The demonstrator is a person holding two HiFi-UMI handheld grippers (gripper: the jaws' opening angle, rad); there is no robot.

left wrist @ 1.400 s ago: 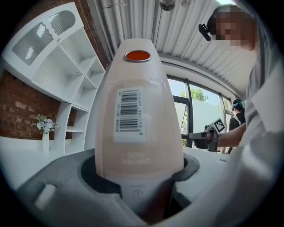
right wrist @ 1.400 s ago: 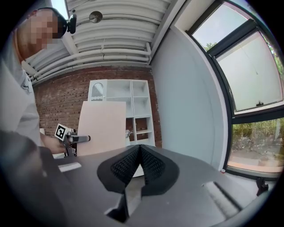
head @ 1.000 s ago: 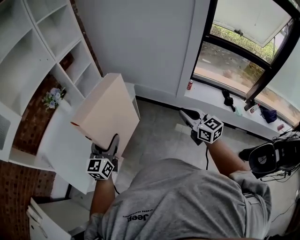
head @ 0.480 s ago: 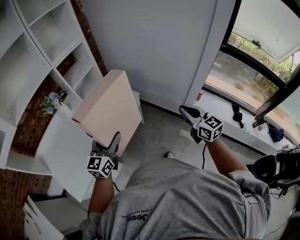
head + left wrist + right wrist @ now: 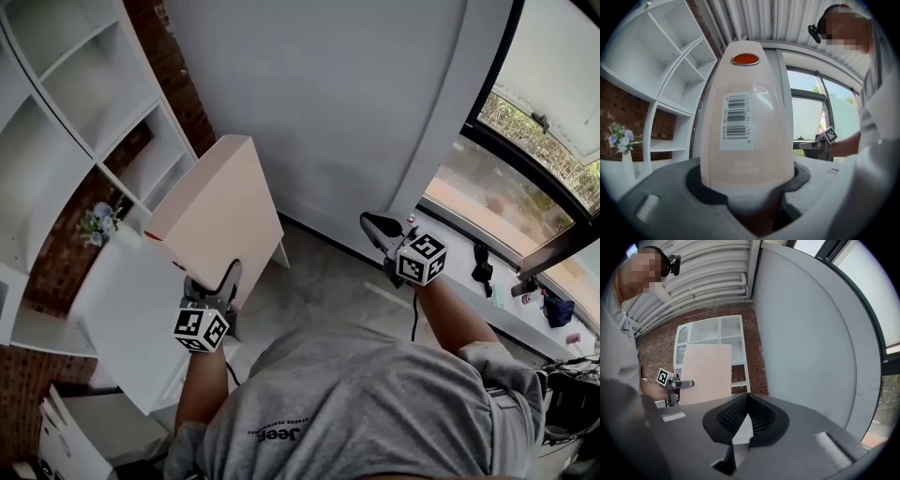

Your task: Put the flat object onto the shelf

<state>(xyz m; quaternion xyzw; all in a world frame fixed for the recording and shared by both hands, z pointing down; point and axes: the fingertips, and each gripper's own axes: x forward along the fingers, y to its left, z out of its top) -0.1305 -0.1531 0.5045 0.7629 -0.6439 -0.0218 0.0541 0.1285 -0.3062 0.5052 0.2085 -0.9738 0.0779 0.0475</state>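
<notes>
Pinching a flat pink box (image 5: 221, 217) by its lower edge, the left gripper (image 5: 212, 287) holds it near the white shelf (image 5: 86, 120); the right gripper (image 5: 378, 229) has its jaws pressed together, empty.

Home: white shelving (image 5: 56, 117), flower vase (image 5: 97, 223)

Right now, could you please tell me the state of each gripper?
Left gripper: closed on the flat beige box.
Right gripper: closed, holding nothing.
</notes>
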